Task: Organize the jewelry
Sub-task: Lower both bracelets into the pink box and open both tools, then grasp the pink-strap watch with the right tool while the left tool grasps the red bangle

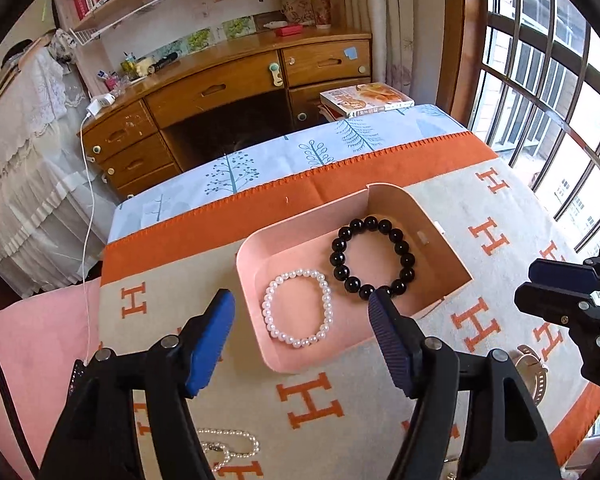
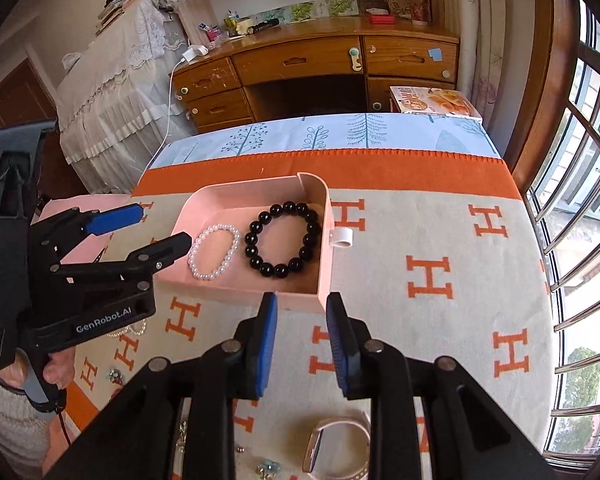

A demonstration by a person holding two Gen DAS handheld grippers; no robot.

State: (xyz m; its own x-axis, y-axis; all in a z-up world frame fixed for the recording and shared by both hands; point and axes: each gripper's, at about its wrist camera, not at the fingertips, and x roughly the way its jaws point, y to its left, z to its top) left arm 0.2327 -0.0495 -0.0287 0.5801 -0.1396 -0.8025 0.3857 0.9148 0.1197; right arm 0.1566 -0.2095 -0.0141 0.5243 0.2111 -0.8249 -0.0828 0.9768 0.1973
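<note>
A pink tray (image 1: pixel 256 256) (image 2: pixel 236 296) lies on the blanket and holds a white pearl bracelet (image 1: pixel 298 308) (image 2: pixel 214 252) and a black bead bracelet (image 1: pixel 374 258) (image 2: pixel 284 240), side by side. My left gripper (image 1: pixel 302 304) is open and empty, just above the pearl bracelet; it also shows in the right wrist view (image 2: pixel 166 226) at the tray's left edge. My right gripper (image 2: pixel 302 304) is open and empty, near the tray's front wall; it also shows in the left wrist view (image 1: pixel 528 284). A pearl necklace (image 1: pixel 228 446) and a pink watch (image 2: pixel 340 444) lie nearer me.
The table carries a grey and orange blanket with H marks (image 2: pixel 430 280). Small earrings (image 2: pixel 268 468) lie near the front edge. A book (image 1: pixel 366 98) sits at the far end. A wooden desk (image 2: pixel 308 64) stands behind, and a window (image 2: pixel 580 240) is at the right.
</note>
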